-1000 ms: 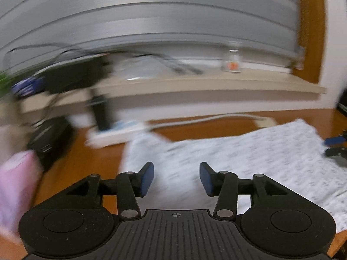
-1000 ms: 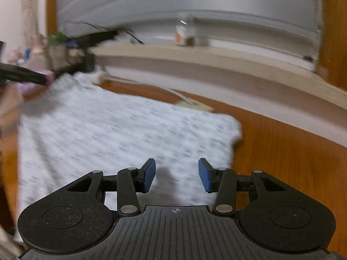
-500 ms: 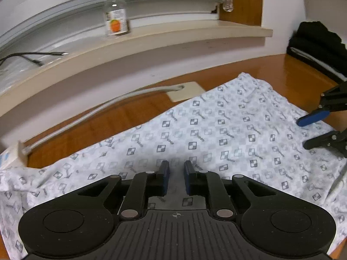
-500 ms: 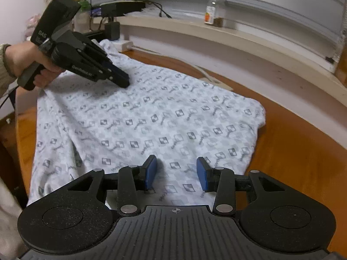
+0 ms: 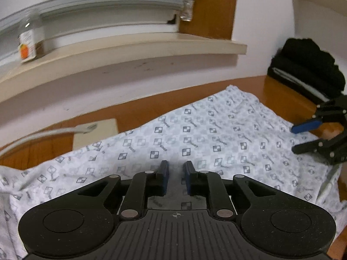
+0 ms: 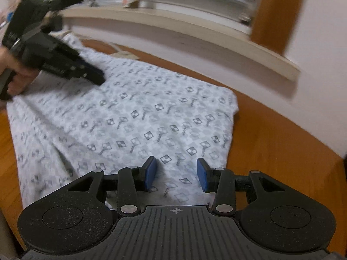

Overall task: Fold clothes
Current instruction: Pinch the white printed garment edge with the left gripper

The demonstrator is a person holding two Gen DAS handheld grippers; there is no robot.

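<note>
- now, a white garment (image 5: 212, 138) printed with small grey checkered squares lies spread flat on a wooden table (image 5: 138, 112), its far edge near the wall and one corner just short of the right side of the table in the right wrist view.
- the left gripper (image 5: 176, 173) points down at the cloth near its near edge; its blue pads (image 5: 164, 173) stand a narrow gap apart and the jaws are opening, with only flat fabric seen below the gap and nothing pinched.
- the right gripper (image 6: 176, 174) hangs over the garment near its right-hand corner, jaws apart with a clear gap; the pads press on nothing and the cloth under them lies flat.
- in the left wrist view the right gripper shows at the right edge, over the cloth's edge, one blue pad toward the camera.
- in the right wrist view a hand (image 6: 15, 75) holds the left gripper at the far left, its tip low over the fabric; whether it touches is unclear through the blur.
- a beige window sill (image 5: 134, 49) runs along the wall and carries a small glass jar (image 5: 30, 41) with an orange label.
- a pale cable (image 5: 43, 134) runs to a flat cream block (image 5: 95, 138) lying on the table just beside the cloth's far edge.
- a pile of black fabric (image 5: 308, 65) sits at the far right of the table, apart from the garment.
</note>
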